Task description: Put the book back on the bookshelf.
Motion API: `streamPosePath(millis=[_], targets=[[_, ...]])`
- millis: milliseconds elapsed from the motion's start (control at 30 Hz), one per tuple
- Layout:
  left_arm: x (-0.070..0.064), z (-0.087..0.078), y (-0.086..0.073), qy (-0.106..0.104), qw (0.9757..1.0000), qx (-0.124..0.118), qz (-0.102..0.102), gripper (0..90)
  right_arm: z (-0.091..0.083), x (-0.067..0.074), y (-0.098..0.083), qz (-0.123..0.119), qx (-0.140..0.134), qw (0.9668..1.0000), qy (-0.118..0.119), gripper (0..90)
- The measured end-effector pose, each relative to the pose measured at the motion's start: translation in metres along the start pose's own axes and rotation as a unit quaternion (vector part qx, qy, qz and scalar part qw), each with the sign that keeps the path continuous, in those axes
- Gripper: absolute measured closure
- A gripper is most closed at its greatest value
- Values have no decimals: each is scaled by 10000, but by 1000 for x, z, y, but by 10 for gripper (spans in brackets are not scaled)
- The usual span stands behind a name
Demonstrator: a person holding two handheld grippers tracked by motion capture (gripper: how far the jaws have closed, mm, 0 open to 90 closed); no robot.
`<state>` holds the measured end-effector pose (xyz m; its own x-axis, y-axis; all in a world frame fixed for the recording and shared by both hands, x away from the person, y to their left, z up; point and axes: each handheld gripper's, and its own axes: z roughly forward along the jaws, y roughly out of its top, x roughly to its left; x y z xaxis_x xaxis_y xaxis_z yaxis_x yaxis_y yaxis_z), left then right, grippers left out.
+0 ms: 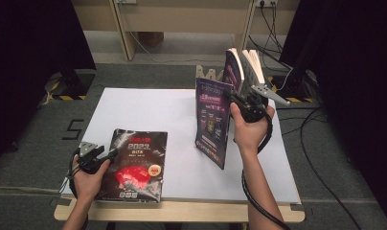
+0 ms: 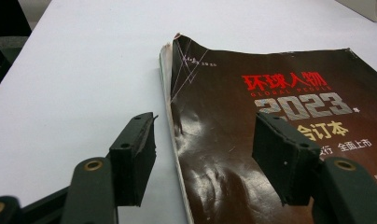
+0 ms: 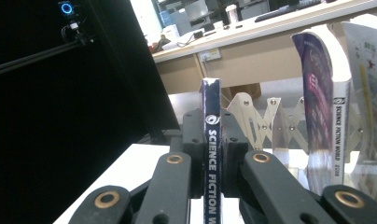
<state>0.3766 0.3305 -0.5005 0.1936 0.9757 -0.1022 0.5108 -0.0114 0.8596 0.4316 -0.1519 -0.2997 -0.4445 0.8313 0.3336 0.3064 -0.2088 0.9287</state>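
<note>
Progress: standing magazines in the rack (image 1: 206, 73), about midway by the look of it; two already leaning upright there, one in transit, one waiting.
Right gripper (image 3: 210, 158): pinching the purple magazine (image 1: 213, 122) by its spine, holding it upright above the counter (image 1: 148, 108), just short of the rack.
Left gripper (image 2: 200, 154): fingers spread wide, straddling the dark magazine (image 2: 252, 140), not gripping.
Dark magazine: lying flat near the front-left edge, glossy, creased, corner curling.
</note>
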Motion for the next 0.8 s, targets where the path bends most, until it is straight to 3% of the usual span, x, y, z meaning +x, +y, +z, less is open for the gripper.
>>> streamPosePath(millis=[500, 800], targets=[[-1, 1, 0, -20, 10000, -11, 13, 389, -4, -9, 11, 4, -184, 9997, -164, 847], [-1, 1, 0, -7, 10000, 5, 21, 391, -6, -15, 18, -46, -348, 9986, -398, 847]])
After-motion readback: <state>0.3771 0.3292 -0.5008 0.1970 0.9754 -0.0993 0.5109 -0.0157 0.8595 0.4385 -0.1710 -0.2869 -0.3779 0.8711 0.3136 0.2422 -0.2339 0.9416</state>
